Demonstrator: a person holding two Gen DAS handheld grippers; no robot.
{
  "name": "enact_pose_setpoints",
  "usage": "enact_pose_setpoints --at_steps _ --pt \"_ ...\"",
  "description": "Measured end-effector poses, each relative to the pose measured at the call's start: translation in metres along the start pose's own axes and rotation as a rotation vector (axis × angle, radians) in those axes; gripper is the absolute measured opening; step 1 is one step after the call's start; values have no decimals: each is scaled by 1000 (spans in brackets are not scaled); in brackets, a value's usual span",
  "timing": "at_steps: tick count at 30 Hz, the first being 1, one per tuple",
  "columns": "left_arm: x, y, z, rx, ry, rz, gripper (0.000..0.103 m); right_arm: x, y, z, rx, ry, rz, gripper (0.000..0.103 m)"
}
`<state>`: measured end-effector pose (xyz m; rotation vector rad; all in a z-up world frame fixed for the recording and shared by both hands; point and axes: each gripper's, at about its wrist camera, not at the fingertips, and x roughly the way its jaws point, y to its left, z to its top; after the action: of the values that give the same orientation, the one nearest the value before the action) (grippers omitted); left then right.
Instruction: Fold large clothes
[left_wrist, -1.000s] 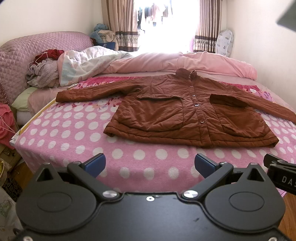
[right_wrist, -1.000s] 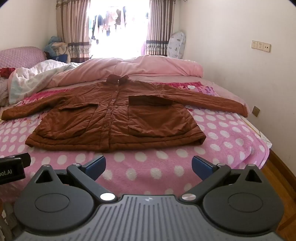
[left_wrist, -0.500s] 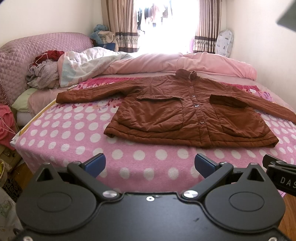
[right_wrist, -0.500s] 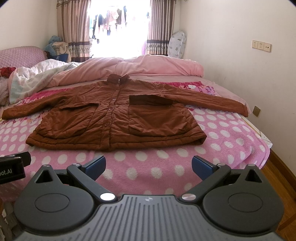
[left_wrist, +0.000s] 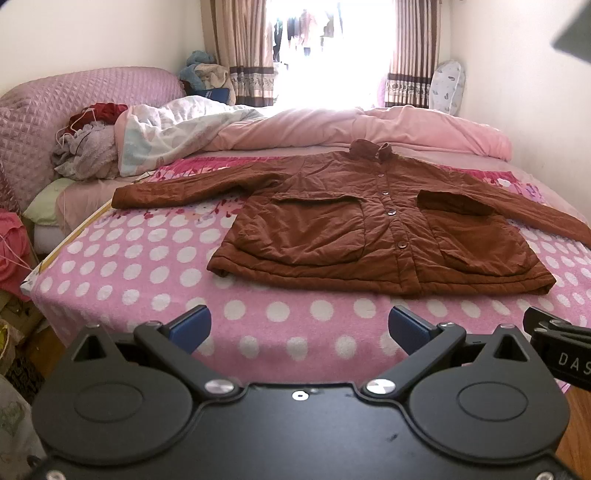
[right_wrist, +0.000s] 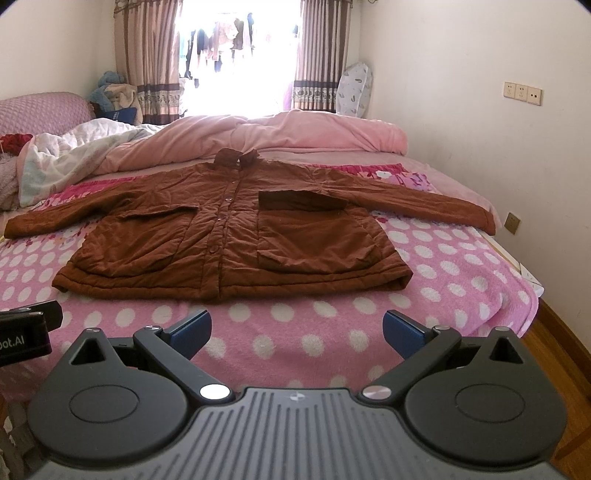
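A home bedroom: a bed (left_wrist: 110, 266) with quilts (right_wrist: 288, 136), and a curtained window (right_wrist: 240, 55).

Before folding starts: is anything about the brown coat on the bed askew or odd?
Mostly no. The brown quilted coat lies flat and buttoned on the pink polka-dot blanket, sleeves spread. One oddity: its right-hand pocket flap looks darker, seemingly turned up. Both grippers are open, clear of it.

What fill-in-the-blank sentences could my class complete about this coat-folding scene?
1. The brown coat lies flat on a pink blanket with white ____.
2. Both sleeves are spread ____.
3. The left gripper and right gripper are both ____.
4. The coat's front is closed with ____.

Missing words: dots; outward; open; buttons
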<state>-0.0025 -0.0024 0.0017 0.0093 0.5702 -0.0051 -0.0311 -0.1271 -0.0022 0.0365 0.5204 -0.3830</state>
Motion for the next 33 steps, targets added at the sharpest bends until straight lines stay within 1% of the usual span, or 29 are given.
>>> enact_pose_setpoints --at_steps 33 --pt "-3 1 -1 -1 -2 -1 103 1 -2 1 -2 3 2 103"
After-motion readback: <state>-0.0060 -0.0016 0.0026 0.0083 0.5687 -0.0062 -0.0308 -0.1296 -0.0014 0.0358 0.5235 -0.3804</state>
